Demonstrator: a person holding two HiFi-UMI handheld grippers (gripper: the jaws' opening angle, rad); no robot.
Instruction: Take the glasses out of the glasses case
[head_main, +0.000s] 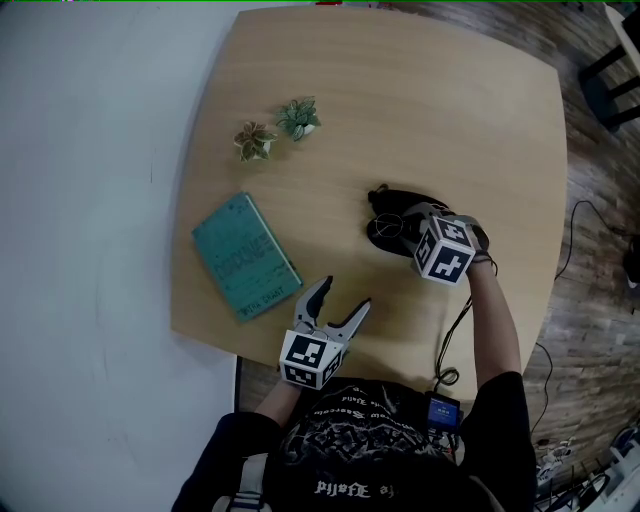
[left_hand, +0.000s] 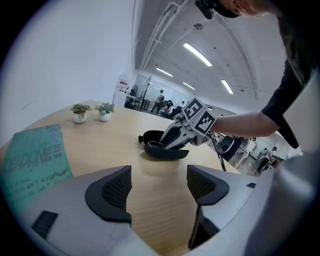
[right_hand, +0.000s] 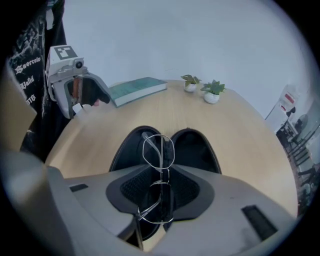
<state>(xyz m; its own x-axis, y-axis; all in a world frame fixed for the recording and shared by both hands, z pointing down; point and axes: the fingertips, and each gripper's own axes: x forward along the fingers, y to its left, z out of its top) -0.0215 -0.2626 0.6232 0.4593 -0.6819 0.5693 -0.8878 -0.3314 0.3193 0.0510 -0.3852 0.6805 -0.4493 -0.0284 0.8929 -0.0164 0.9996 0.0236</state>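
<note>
A black glasses case (head_main: 382, 196) lies open on the round wooden table (head_main: 400, 90), right of centre; its two halves (right_hand: 192, 149) spread apart in the right gripper view. Thin wire-framed glasses (right_hand: 159, 150) stand on edge over the case. My right gripper (right_hand: 161, 192) points steeply down and is shut on the glasses at the bridge; one lens rises above the pads, the other hangs below them. In the head view the right gripper (head_main: 405, 222) sits over the case. My left gripper (head_main: 345, 305) is open and empty near the table's front edge, well apart from the case (left_hand: 162, 150).
A teal book (head_main: 245, 255) lies at the front left of the table. Two small potted plants (head_main: 255, 140) (head_main: 298, 118) stand at the back left. A cable (head_main: 455, 330) runs off the front edge by the right arm. Wooden floor shows to the right.
</note>
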